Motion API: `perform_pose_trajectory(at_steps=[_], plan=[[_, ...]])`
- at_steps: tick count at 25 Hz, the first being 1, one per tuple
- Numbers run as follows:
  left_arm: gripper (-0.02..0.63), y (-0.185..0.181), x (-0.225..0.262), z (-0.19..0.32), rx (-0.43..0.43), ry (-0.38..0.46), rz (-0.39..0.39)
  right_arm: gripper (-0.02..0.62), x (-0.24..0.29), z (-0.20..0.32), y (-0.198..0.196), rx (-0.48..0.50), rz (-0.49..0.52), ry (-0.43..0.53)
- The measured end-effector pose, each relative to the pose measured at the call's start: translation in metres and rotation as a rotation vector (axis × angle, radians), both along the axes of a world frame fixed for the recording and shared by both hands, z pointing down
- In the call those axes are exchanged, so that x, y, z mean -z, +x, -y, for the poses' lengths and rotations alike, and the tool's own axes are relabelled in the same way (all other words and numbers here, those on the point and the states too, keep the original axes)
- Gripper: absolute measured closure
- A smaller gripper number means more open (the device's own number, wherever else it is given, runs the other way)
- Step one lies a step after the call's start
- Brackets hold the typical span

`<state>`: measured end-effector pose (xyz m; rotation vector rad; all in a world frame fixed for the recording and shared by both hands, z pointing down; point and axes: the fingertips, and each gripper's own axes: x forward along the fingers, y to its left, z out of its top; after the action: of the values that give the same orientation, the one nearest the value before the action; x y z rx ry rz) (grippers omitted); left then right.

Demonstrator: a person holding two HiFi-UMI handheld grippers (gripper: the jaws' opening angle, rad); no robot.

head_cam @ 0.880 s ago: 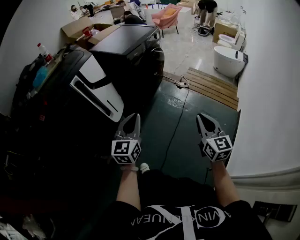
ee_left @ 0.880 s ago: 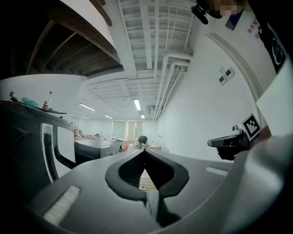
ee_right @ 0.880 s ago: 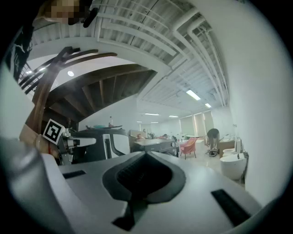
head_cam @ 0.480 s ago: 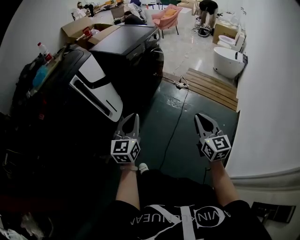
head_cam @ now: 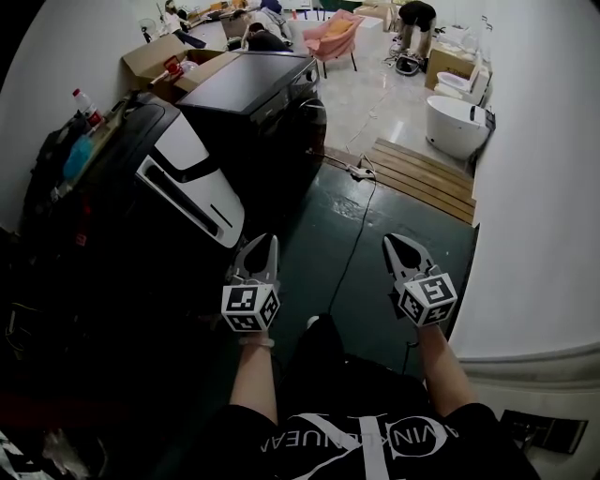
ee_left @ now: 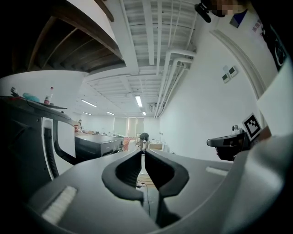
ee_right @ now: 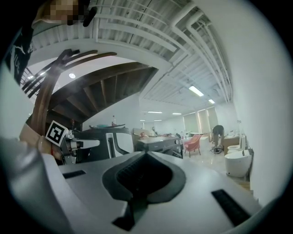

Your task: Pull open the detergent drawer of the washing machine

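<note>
with left tongs (head_cam: 266, 246) and right tongs (head_cam: 397, 247) closed on nothing, we should near the washer (head_cam: 258, 84), then part one pair.

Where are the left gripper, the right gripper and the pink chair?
left gripper (head_cam: 268, 240): head view, at its closed tips.
right gripper (head_cam: 392, 241): head view, at its closed tips.
pink chair (head_cam: 335, 29): head view, pink seat.

A large open hall used as a showroom or test space for home fittings: a black boxy washing machine (head_cam: 258, 89) stands on the floor near white ceramic bathroom fixtures (head_cam: 457, 122), a pink armchair (head_cam: 335, 33), brown cardboard boxes (head_cam: 150, 54) and a slatted wooden platform (head_cam: 422, 173), under bare white ceiling pipes (ee_left: 171, 68) and long strip lights (ee_left: 138, 100)
</note>
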<state>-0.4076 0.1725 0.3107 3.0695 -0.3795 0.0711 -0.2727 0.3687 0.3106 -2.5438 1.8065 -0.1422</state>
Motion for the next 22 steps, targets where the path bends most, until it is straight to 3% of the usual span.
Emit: perform_pose_trajectory(at_steps=[5,10,18,22], plan=[[0.587,0.028,-0.003,0.015,0.0,-0.014,-0.003,0.583,-0.005,0.017,0.019,0.022,-0.001,-0.022],[0.538,0.073,-0.015,0.04,-0.002,-0.033,0.005,0.583,-0.008,0.044,0.055,0.018,0.017,-0.05],[0.526,0.153,-0.027,0.097,0.051,-0.094,0.025,0.583,-0.017,0.101,0.134,0.083,0.015,-0.068],[0.518,0.186,-0.03,0.127,0.067,-0.101,0.043,0.583,-0.018,0.133,0.17,0.091,0.064,-0.071]])
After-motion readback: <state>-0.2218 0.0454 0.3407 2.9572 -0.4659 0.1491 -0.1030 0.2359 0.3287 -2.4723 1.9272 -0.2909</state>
